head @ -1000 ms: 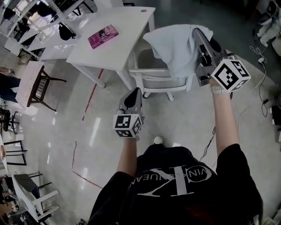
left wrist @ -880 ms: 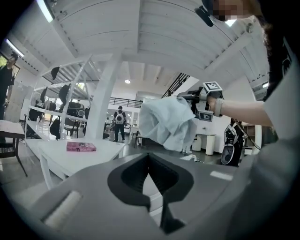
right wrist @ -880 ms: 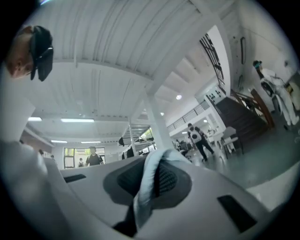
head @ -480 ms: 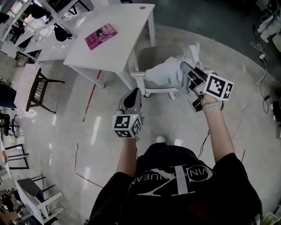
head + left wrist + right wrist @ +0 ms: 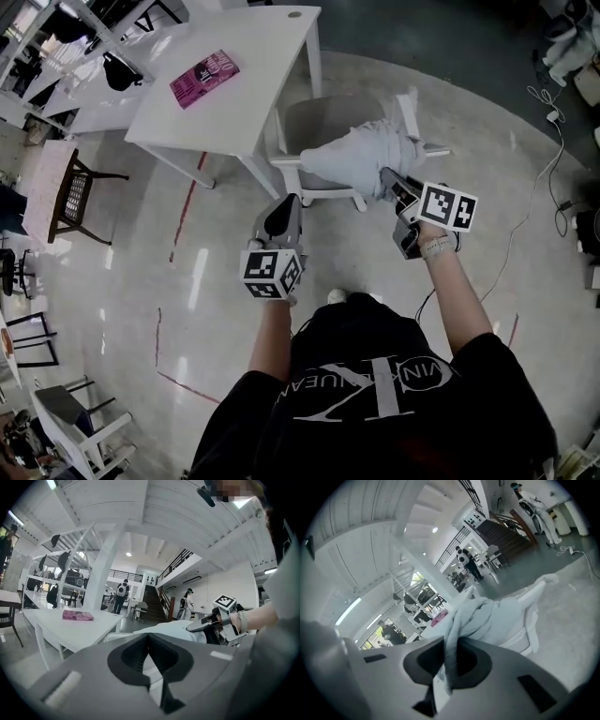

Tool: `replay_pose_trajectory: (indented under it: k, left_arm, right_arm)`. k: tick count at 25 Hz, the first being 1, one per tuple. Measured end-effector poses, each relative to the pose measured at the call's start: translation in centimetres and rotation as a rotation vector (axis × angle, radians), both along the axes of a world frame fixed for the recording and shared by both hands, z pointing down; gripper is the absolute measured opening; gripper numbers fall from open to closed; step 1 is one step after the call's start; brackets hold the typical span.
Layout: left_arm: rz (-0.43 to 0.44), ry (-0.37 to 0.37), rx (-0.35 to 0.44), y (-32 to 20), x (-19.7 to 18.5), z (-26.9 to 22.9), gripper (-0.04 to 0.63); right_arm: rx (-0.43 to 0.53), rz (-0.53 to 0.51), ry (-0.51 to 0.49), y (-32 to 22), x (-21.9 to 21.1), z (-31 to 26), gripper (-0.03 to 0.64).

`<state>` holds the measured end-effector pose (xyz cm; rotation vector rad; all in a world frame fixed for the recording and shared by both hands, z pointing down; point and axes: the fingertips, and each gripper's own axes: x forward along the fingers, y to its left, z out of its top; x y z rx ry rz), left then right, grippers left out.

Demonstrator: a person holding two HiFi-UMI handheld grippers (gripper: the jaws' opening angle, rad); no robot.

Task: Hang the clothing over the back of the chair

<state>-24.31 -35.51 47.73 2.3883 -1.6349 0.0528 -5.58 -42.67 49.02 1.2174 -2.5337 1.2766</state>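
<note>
The shiny pale floor is the biggest thing here, and it lies wide and open to the left of the person, with thin red lines on it. The big white bench stands at the top, and its near corner comes close to the white chair with a grey seat, which sits just beside the bench's leg. There is free floor between the chair and the person's feet, and more to the right of the chair. A flat pink book lies on the bench, near its left edge. The pale grey-blue clothing lies bunched up across the chair, over the seat and against the white frame on the right side. One end of it runs out to the right tongs, which are low and close to the chair's front edge. In the right gripper view these tongs are clamped on a twisted strip of the clothing. The left tongs are held over the open floor, apart from the chair, and their tips are pressed together with nothing in them.
</note>
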Motion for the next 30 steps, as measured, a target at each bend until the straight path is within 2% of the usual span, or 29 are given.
replay_pose_trajectory:
  k: [4,15,21,27,30]
  left_arm:
    - [-0.005,0.004,-0.025,0.0,0.6,0.7,0.012]
    - [-0.006,0.022,-0.027,-1.2,2.5,0.1,0.012]
    - [-0.023,0.021,-0.028,-1.3,2.6,0.2,0.012]
    - [-0.044,0.019,-0.024,-1.9,2.1,-0.2,0.012]
    - [-0.046,0.015,-0.018,-2.1,2.1,-0.5,0.012]
  right_arm:
    - [0.0,0.011,0.064,-1.0,-0.2,1.4,0.032]
    - [-0.007,-0.08,0.075,0.5,0.2,2.2,0.032]
    - [0.003,-0.092,0.084,0.8,0.6,2.5,0.032]
    - [0.075,-0.098,0.027,1.5,1.4,0.5,0.038]
    - [0.117,-0.124,0.068,2.1,1.7,-0.1,0.075]
